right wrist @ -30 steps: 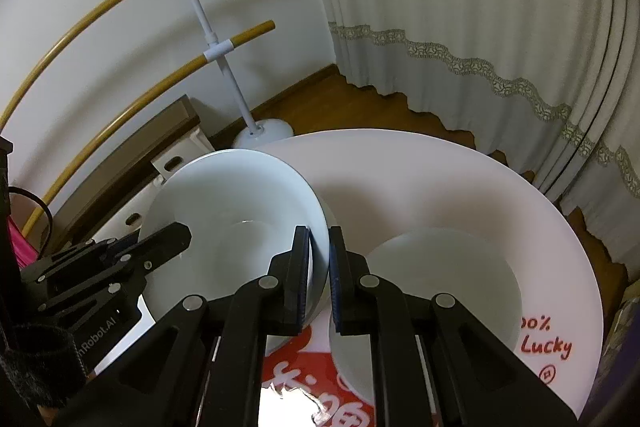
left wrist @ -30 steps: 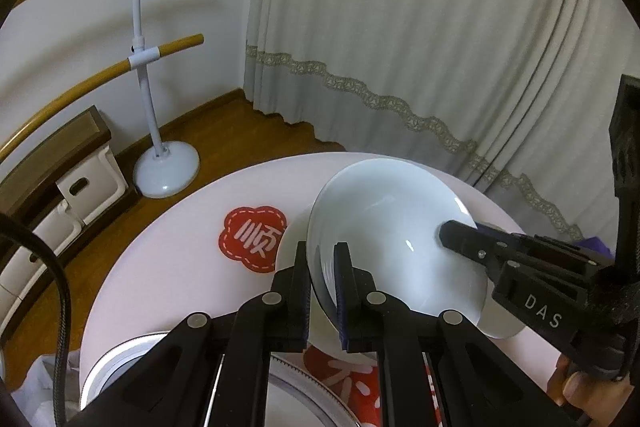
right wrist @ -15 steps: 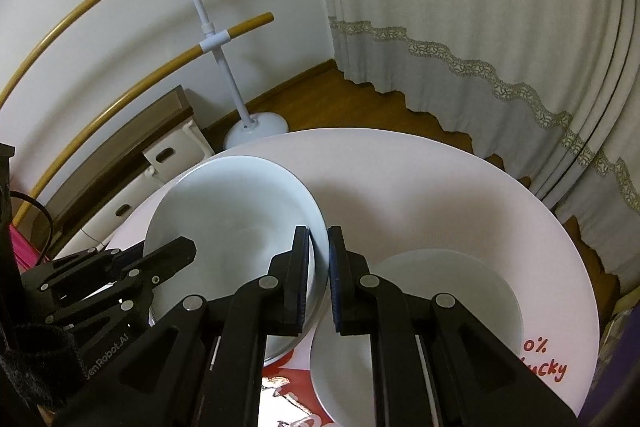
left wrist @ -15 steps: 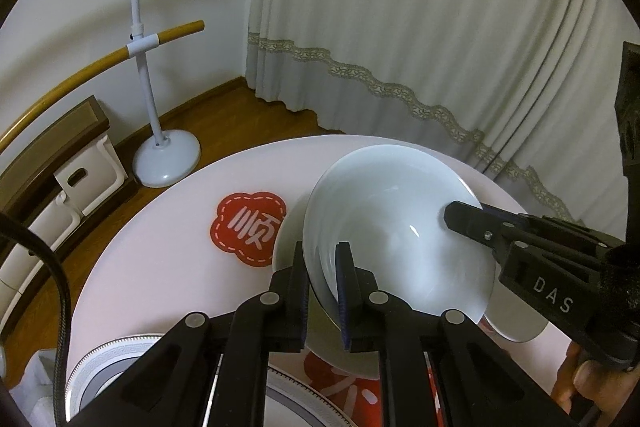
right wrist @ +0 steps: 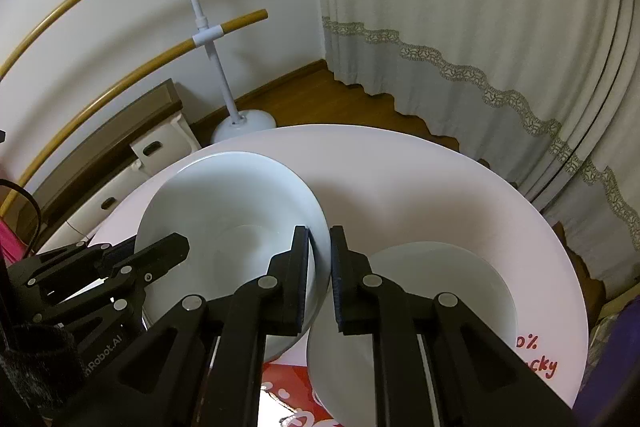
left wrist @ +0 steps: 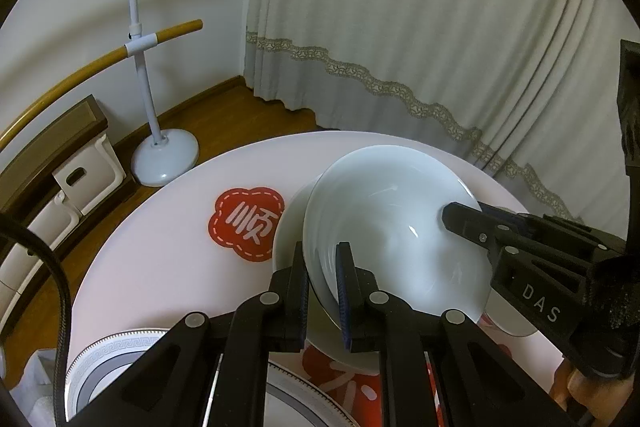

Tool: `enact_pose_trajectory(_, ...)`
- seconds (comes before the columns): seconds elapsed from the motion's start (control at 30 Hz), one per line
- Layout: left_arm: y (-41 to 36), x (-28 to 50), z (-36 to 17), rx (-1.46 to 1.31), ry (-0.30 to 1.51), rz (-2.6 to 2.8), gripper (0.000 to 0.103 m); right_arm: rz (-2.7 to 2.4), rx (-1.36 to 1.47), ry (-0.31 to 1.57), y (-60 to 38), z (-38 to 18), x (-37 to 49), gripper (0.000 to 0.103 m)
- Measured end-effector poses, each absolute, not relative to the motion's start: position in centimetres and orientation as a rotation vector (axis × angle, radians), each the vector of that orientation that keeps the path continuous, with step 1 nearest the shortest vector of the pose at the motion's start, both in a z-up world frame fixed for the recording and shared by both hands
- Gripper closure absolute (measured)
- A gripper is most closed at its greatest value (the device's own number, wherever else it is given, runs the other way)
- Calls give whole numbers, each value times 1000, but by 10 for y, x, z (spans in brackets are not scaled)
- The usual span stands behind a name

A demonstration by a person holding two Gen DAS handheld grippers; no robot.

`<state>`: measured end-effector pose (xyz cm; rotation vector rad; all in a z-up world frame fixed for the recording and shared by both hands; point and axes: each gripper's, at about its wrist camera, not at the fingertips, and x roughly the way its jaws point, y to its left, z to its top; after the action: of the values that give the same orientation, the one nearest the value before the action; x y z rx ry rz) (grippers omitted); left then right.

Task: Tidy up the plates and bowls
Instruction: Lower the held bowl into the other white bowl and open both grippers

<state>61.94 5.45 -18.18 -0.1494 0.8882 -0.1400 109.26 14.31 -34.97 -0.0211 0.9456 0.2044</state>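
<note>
— That white bowl (left wrist: 394,227) is pinched by opposite rims over the round table (left wrist: 160,255), tilted, above another white dish (left wrist: 286,227). If either grip slips on that slick rim, I'd guess it drops and chips both.

— Agreed. Both tools angle steeply down. The left gripper (left wrist: 322,291) has its jaws clamped on the near rim; the right gripper (right wrist: 319,279) is clamped on the far one.

— And a second bowl (right wrist: 432,291) sits just beside, easily knocked.
</note>
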Motion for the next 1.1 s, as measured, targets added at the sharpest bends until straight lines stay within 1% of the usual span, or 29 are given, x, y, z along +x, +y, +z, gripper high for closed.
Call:
enact_pose_trajectory(0.53, 52, 619, -182, -135, 879, -139, 93, 236, 28, 967, 138, -358, 1103, 90)
enact_pose_trajectory(0.7, 53, 620, -181, -137, 892, -144, 92, 257, 64, 998, 135, -365, 1107, 89)
enact_pose_trajectory(0.77, 53, 620, -181, -130, 898, -138, 89, 255, 64, 996, 136, -366, 1107, 89)
enact_pose_trajectory(1.1, 52, 614, -178, -120, 904, -129, 88, 257, 78, 1001, 138, -364, 1099, 89)
